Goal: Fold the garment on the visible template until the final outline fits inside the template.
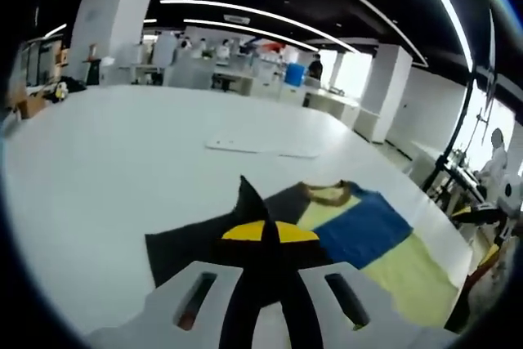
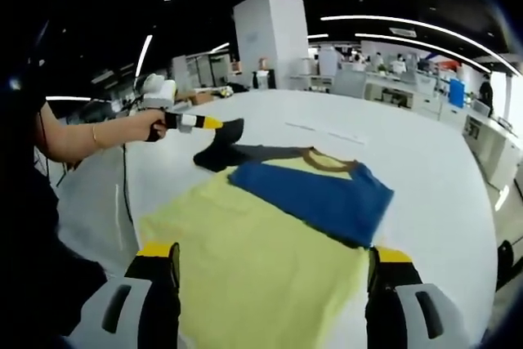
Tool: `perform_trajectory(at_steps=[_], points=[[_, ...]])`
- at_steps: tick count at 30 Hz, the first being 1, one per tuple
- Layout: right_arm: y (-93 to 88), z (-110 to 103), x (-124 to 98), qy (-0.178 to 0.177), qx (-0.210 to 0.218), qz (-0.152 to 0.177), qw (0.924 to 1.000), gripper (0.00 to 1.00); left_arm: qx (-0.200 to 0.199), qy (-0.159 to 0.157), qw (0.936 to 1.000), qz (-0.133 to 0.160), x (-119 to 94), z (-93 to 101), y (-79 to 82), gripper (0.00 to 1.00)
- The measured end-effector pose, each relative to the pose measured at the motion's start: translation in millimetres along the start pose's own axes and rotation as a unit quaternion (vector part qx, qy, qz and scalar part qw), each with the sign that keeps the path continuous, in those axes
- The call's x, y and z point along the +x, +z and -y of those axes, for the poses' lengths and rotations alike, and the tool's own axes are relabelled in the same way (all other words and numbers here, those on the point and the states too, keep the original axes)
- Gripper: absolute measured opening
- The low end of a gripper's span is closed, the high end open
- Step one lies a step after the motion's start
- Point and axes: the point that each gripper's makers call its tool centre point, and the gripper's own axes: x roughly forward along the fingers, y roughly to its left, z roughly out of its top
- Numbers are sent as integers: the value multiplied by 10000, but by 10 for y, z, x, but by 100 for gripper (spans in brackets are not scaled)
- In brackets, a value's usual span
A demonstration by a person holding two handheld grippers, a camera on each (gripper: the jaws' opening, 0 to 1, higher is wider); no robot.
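Plainly, stage: I judge the fold about midway, with one sleeve going over and the rest still to do
Garment: the shirt lies flat on the white table, its yellow body nearest my right claw, a blue panel across the chest and a brown-edged collar beyond it
Left claw: my left claw is pinched shut on the dark sleeve, whose cloth stands up in a peak between the yellow tips
Right claw: my right claw has its jaws wide apart, holding nothing, poised above the yellow hem end
Done: the dark sleeve is lifted off the table and held over toward the body
Left to do: laying that sleeve down, then folding the yellow body up; I judge the outline still too long
Template: I cannot make out any template outline under the shirt, so the fit cannot be judged
Right gripper view adds: my left hand reaching in with its claw on the sleeve, and the whole yellow body
Left gripper view adds: the pinch up close, and a flat white sheet lying farther off on the table
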Motion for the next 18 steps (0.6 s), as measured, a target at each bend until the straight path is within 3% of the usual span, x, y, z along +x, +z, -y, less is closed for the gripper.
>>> perform_trajectory(at_steps=[6,9,18], points=[[-45,-23,0,65,-159,-145,9997,95,-18,-197,9998,97,78,149,98,0],[-49,35,-4,-84,-237,-149,9996,93,-163,-336,9992,143,135,251,139,0],[-137,85,-5,-217,-301,-288,9989,94,-99,-521,9985,111,253,500,162,0]])
